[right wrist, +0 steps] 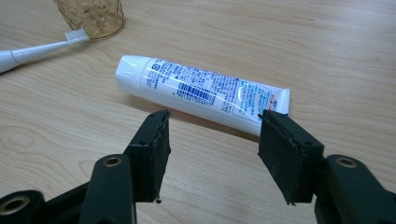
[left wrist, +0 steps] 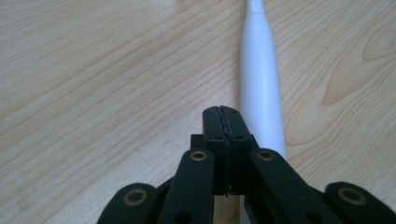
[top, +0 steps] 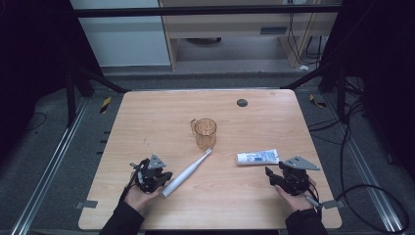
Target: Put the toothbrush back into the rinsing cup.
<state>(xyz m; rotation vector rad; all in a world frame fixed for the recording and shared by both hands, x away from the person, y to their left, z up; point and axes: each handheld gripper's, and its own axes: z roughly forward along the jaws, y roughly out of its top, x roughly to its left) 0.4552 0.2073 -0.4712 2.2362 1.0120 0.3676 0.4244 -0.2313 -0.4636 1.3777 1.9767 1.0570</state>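
High view, left gripper jaws clenched empty beside toothbrush, right gripper jaws released, toothpaste tube at its 11 o'clock, cup mid-worktop

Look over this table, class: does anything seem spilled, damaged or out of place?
Nothing stands out. The amber faceted plastic cup stands upright; the white electric toothbrush and white toothpaste tube lie flat, intact, on the wooden table.

Even, soft overhead light on sharp wood grain; dark, dim surroundings.
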